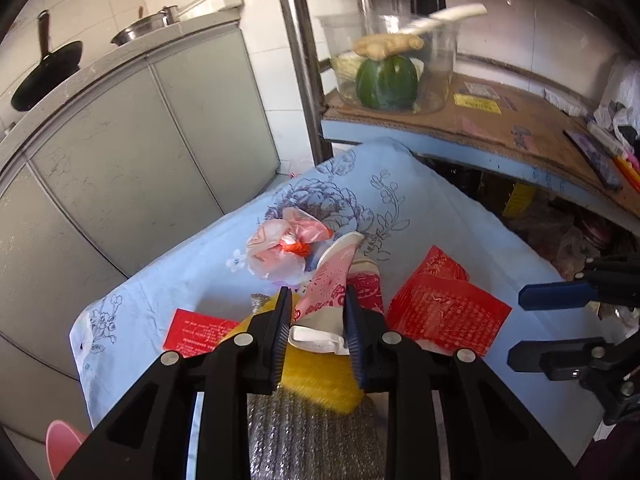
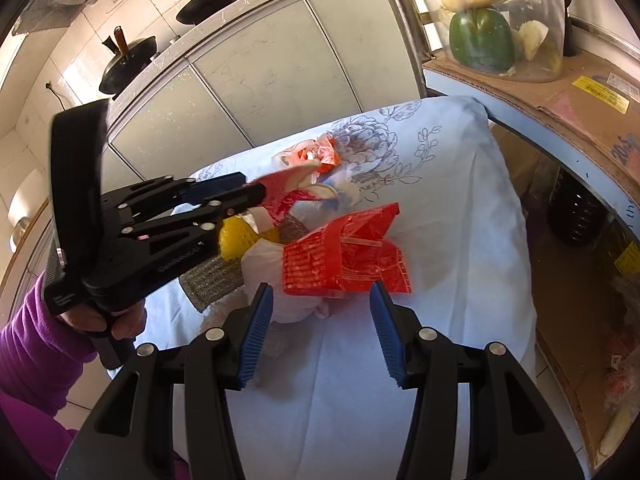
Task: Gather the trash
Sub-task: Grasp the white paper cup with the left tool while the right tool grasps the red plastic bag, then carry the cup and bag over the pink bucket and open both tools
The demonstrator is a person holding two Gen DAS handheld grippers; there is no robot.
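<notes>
Pink crushed paper cup (image 1: pixel 334 280) is pinched by the left gripper (image 1: pixel 318 336). Right gripper (image 2: pixel 320 332) fingers are spread near the red wrapper (image 2: pixel 344 258).

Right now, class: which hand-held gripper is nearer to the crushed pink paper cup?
Left. The left hand-held gripper is closed on the crushed pink paper cup. The right hand-held gripper hangs open, off to its right above the red wrapper.

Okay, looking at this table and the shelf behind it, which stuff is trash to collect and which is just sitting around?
Trash to collect:
crushed paper cup, held in the left gripper
red wrapper
pink plastic bag
red card

Just lying about:
green pepper
ginger
frying pan
cardboard
</notes>
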